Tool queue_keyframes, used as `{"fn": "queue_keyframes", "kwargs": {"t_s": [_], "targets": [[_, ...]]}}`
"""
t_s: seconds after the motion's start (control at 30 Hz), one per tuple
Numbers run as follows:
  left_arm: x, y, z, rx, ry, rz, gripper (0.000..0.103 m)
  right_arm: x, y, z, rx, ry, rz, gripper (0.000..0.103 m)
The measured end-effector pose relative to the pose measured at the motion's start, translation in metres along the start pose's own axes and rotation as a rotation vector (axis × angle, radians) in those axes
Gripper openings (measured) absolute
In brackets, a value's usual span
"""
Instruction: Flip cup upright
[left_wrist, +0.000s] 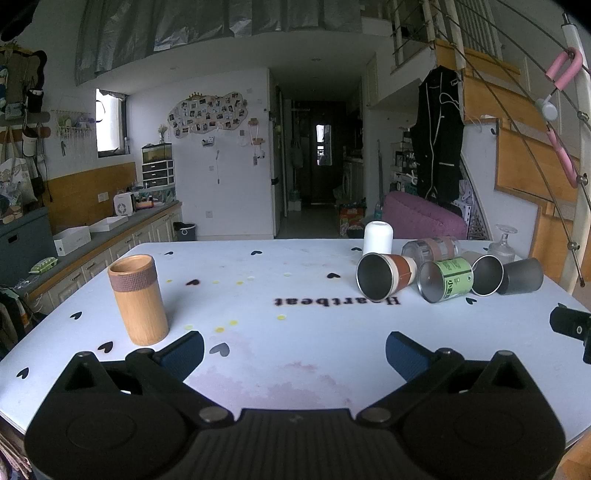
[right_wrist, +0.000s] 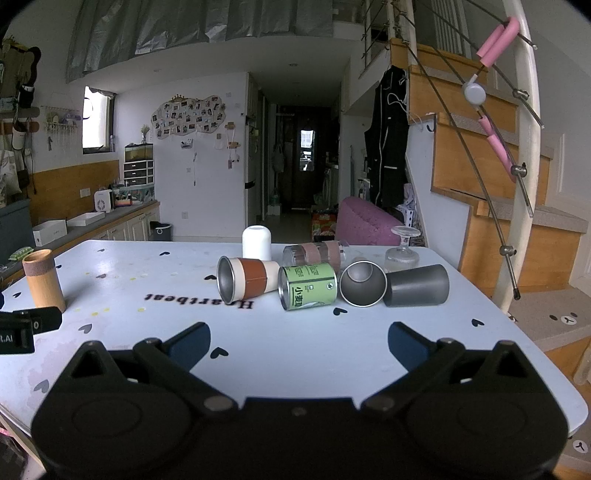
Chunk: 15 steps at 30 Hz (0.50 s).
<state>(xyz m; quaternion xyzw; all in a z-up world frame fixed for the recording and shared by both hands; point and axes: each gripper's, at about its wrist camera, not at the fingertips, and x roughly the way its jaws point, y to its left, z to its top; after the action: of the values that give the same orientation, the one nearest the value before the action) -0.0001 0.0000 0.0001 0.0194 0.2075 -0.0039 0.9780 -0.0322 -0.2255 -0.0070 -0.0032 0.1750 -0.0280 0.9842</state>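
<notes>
Both my left tool (left_wrist: 294, 347) and right tool (right_wrist: 299, 341) spread, empty; I should approach the tipped green cup (right_wrist: 308, 286) squarely across its sides on the tabletop (right_wrist: 258, 339).

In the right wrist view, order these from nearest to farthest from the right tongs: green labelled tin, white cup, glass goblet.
1. Green labelled tin, lying on its side, just ahead of the right tongs.
2. Upside-down clear glass goblet, farther back on the right.
3. Upside-down white cup, at the far edge, slightly left.
</notes>
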Motion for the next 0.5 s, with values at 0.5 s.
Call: {"fn": "queue_keyframes", "kwargs": {"t_s": [0.5], "targets": [[0.0000,-0.0001,0.0001,0.001,0.001,0.001,0.103,0.0032,0.0054,-0.0023,-0.001,0.001,0.002,0.103]]}}
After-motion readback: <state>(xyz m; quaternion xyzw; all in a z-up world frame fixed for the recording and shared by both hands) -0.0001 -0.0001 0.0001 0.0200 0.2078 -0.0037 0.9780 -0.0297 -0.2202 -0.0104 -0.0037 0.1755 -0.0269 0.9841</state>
